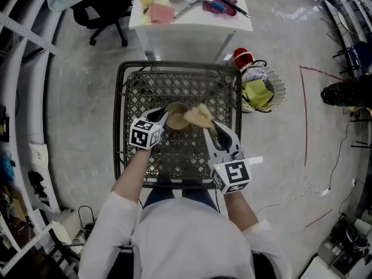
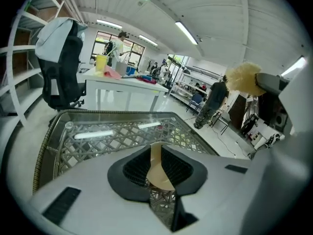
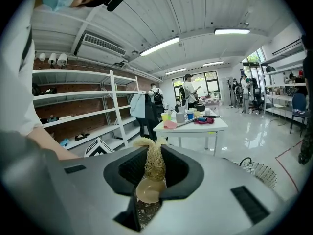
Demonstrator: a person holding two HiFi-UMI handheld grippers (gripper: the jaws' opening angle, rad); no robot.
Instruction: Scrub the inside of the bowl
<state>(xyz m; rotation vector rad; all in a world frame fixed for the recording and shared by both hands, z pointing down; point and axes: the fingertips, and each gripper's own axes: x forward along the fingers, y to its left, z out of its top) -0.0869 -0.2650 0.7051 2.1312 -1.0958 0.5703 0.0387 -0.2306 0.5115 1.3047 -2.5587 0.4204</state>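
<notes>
Surface: mesh table point(image 1: 132, 92)
Left gripper point(image 1: 165, 118): clamped on bowl point(image 1: 176, 121) rim, nine o'clock
Right gripper point(image 1: 209, 125): pinching scrubber point(image 1: 199, 115), bowl's three o'clock

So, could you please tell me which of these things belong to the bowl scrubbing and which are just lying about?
In use: tan round bowl, pinched at its rim by the left gripper; straw-coloured fibrous scrubber, in the right gripper; dark metal lattice table beneath.
Lying about: cluttered white table; wire basket holding a yellow cloth; black office chair.

Ceiling strip lights point(image 3: 159, 45) shine bright; edges bend, corners darken
</notes>
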